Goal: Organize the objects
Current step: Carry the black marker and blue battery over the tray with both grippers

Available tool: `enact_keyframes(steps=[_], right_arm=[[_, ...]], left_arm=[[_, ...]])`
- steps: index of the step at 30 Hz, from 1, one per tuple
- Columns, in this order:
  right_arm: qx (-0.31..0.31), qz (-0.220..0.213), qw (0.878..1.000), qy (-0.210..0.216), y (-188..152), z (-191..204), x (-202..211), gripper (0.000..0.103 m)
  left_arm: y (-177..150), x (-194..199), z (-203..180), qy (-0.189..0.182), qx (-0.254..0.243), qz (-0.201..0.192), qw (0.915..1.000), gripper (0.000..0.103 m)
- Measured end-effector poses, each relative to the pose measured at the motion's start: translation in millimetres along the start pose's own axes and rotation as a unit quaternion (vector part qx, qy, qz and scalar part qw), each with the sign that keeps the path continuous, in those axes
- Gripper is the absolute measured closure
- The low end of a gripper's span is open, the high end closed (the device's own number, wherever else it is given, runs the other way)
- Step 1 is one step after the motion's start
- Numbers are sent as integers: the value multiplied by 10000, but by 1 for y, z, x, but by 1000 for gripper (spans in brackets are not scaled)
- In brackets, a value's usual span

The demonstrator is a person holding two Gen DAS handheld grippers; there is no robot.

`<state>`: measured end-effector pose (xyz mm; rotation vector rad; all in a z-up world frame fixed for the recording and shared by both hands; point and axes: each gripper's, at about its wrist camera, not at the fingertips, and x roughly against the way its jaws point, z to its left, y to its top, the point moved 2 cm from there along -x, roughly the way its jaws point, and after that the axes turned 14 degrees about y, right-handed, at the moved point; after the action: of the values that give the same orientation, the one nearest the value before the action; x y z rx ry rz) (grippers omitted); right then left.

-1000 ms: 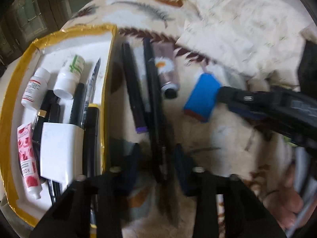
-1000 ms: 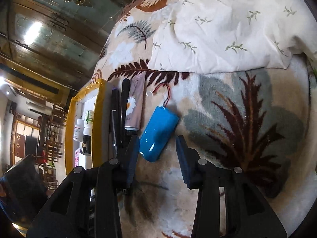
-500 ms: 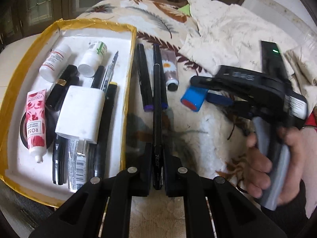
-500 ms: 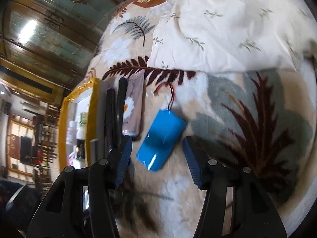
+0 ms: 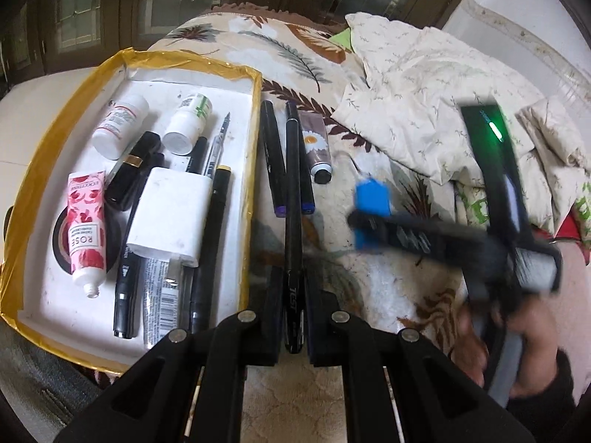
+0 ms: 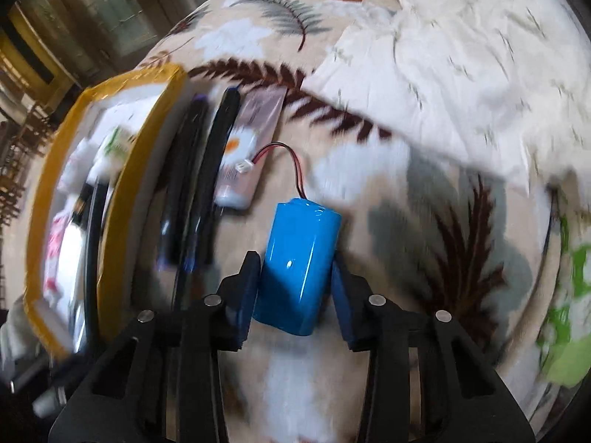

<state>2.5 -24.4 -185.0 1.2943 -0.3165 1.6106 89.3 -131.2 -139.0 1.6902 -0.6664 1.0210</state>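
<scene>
Left hand-held gripper [image 5: 293,317] is clamping a black pen [image 5: 293,221] beside the tray [image 5: 33,155] — right hand-held gripper [image 6: 295,288], jaws just narrowing, is squeezing a blue battery [image 6: 299,262].

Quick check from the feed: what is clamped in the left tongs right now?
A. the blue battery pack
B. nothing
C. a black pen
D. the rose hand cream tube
C: in the left wrist view the left tongs are shut on a black pen that runs forward over the blanket, beside the yellow-edged tray.
</scene>
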Motion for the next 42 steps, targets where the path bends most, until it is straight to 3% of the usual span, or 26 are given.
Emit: enact_keyframes(steps=[5, 12, 23, 31, 42], right_arm=[[90, 43, 9998, 187, -38, 7, 5, 66], [67, -41, 9999, 74, -24, 12, -2, 68], [-238, -224, 9936, 1078, -25, 35, 18, 68], [-87, -609, 9875, 1449, -22, 62, 46, 68], [30, -620, 9786, 1961, -15, 89, 48, 68]], left_arm=[[-1, 7, 8, -46, 105, -74, 9999, 95], [1, 11, 19, -124, 323, -168, 9993, 95], [2, 9, 27, -267, 537, -101, 9981, 95], [1, 8, 31, -366, 643, -41, 9973, 95], [7, 20, 48, -623, 928, -198, 9935, 95]])
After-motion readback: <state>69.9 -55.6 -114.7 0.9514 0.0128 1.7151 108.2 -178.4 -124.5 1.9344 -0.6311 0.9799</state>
